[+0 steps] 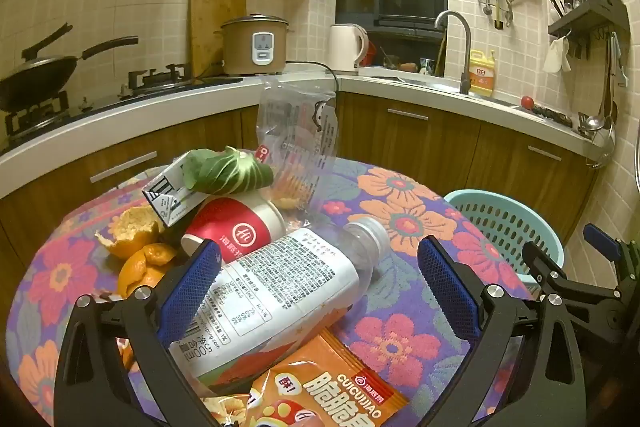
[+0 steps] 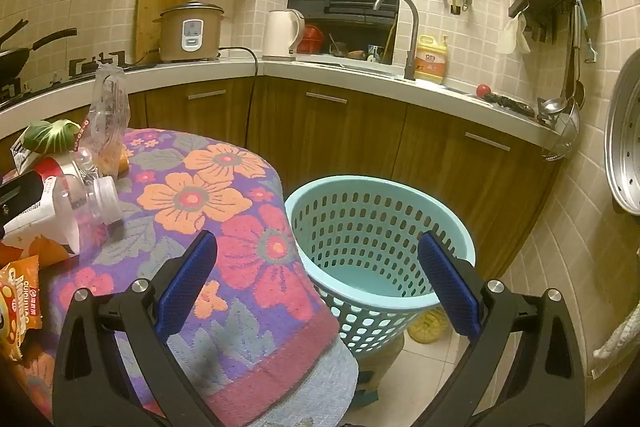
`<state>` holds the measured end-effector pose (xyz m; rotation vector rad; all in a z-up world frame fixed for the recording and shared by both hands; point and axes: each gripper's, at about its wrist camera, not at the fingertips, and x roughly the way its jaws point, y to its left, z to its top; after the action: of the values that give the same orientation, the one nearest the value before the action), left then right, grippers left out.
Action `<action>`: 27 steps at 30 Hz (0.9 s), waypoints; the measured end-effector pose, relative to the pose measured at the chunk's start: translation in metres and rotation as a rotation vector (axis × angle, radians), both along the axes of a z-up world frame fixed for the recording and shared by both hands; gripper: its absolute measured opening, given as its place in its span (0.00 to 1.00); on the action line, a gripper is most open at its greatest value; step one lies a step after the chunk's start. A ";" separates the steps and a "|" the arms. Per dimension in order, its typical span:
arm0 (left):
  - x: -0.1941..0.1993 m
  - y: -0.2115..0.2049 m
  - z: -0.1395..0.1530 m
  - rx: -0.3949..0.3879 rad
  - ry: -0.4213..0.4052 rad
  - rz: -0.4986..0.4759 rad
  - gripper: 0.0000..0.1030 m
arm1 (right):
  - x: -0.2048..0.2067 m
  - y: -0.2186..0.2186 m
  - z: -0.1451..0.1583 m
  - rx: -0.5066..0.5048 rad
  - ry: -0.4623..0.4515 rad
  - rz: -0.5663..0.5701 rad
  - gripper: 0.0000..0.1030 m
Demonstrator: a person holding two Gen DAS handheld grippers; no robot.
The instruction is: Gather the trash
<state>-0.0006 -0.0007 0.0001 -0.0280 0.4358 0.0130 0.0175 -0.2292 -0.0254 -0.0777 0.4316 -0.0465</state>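
Orange snack packet (image 1: 320,391) — plastic bottle (image 1: 276,295) beyond

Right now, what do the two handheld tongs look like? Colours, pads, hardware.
Both match. The left tongs have matte black angular plastic arms, silver round bolt heads at the pivots, and flat blue textured pads on the fingers. The right tongs are the same: black frame, silver bolts, blue pads. No cables, markings or sleeves are visible.

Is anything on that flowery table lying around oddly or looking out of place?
Yes: a heap of trash. A plastic bottle lies tipped on its side, a red paper cup lies toppled behind it, a green leaf rests on a small carton, and orange peels sit loose on the cloth.
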 end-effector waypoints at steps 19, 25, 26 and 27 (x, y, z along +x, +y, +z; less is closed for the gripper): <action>0.000 0.000 0.000 -0.010 0.004 0.000 0.93 | -0.001 0.000 0.002 0.011 -0.002 0.009 0.93; 0.000 0.000 0.000 -0.012 0.005 0.000 0.93 | -0.002 0.001 0.000 0.009 -0.002 0.013 0.93; 0.000 0.000 0.000 -0.012 0.005 0.000 0.93 | -0.002 0.001 0.000 0.010 -0.001 0.014 0.93; 0.000 0.000 0.000 -0.013 0.006 0.000 0.93 | -0.002 0.001 0.000 0.008 -0.001 0.013 0.93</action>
<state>-0.0006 -0.0005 0.0003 -0.0409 0.4419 0.0106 0.0159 -0.2279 -0.0251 -0.0723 0.4305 -0.0314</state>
